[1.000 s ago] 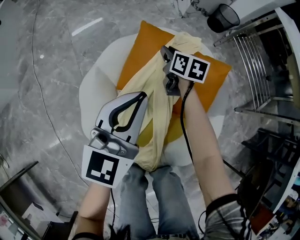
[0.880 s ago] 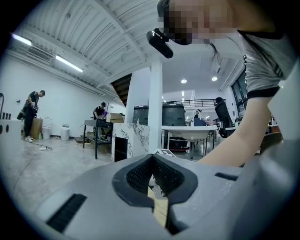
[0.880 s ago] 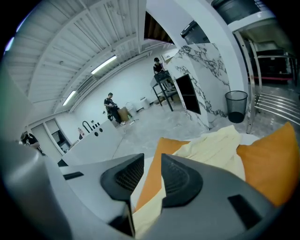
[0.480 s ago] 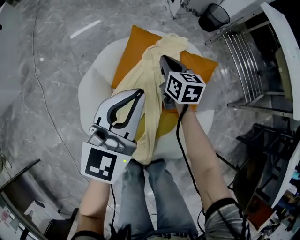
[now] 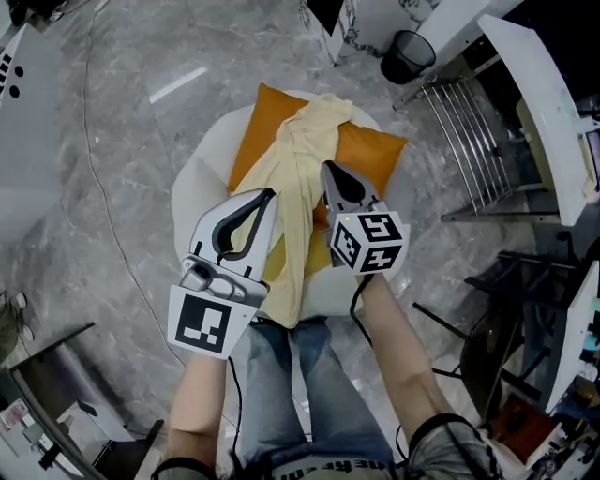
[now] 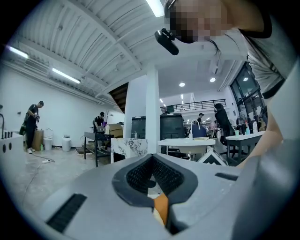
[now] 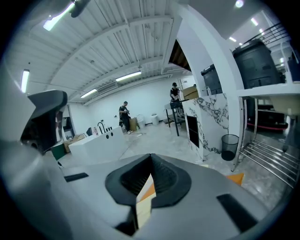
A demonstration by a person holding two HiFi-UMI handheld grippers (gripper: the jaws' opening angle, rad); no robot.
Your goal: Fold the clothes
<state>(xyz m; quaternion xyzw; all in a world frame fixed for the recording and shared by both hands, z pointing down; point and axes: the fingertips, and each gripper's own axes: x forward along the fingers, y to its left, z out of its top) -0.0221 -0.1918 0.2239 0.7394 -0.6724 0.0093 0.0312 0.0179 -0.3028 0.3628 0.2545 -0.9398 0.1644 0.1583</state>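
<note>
A pale yellow garment [image 5: 295,178] lies in a long strip over an orange cushion [image 5: 258,122] on a round white seat [image 5: 202,178]. Its lower end hangs off the front edge by my knees. My left gripper [image 5: 269,193] hovers above the cloth's left side, jaws together [image 6: 152,157]. My right gripper [image 5: 328,169] hovers above its right side. Its jaws have just been closing and now meet [image 7: 151,157]. Through the thin slit between them I see only cloth and cushion beyond, and nothing looks pinched. A cushion corner [image 7: 236,178] shows past the right jaw.
A black waste bin [image 5: 406,56] stands by a marble-faced counter [image 5: 352,19]. A metal rack [image 5: 473,141] stands at the right. My legs in jeans [image 5: 281,384] are close to the seat. A cable [image 5: 103,216] trails over the grey floor. People [image 7: 124,115] stand far off.
Both grippers have risen and drawn back from the garment. The right one came off the cloth's upper part and rolled. The seat and cushion look smaller and farther below.
</note>
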